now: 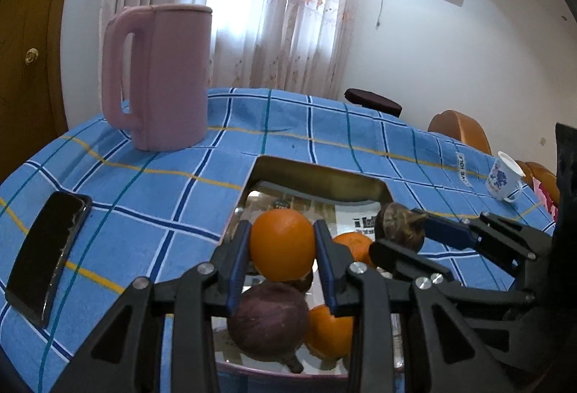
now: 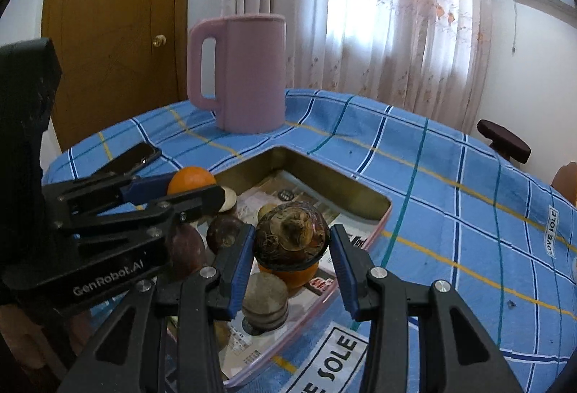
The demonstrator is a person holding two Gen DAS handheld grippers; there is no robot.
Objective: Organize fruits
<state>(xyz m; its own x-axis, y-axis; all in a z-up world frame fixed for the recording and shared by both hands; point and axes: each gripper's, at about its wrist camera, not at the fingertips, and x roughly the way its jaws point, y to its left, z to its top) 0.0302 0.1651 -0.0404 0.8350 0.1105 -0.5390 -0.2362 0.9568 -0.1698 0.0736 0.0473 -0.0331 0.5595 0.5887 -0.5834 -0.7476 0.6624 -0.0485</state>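
Note:
My left gripper (image 1: pixel 283 248) is shut on an orange (image 1: pixel 283 243), held above a shallow metal tray (image 1: pixel 317 175) on the blue checked tablecloth. Below it in the tray lie a dark purple fruit (image 1: pixel 268 319) and two more oranges (image 1: pixel 355 245) (image 1: pixel 330 330). My right gripper (image 2: pixel 292 243) is shut on a brown, rough-skinned round fruit (image 2: pixel 292 236), also over the tray (image 2: pixel 324 173). Under it sit another orange (image 2: pixel 294 276), a dark purple fruit (image 2: pixel 187 248) and several brownish round pieces (image 2: pixel 265 301). Each gripper shows in the other's view: the right gripper (image 1: pixel 404 225) and the left gripper (image 2: pixel 193 185).
A tall pink jug (image 1: pixel 158 75) stands at the back left of the table. A black phone (image 1: pixel 48 254) lies at the left edge. A white cup with blue print (image 1: pixel 503 178) sits at the right edge. A dark stool (image 1: pixel 373 101) and orange chairs (image 1: pixel 459 129) stand beyond the table.

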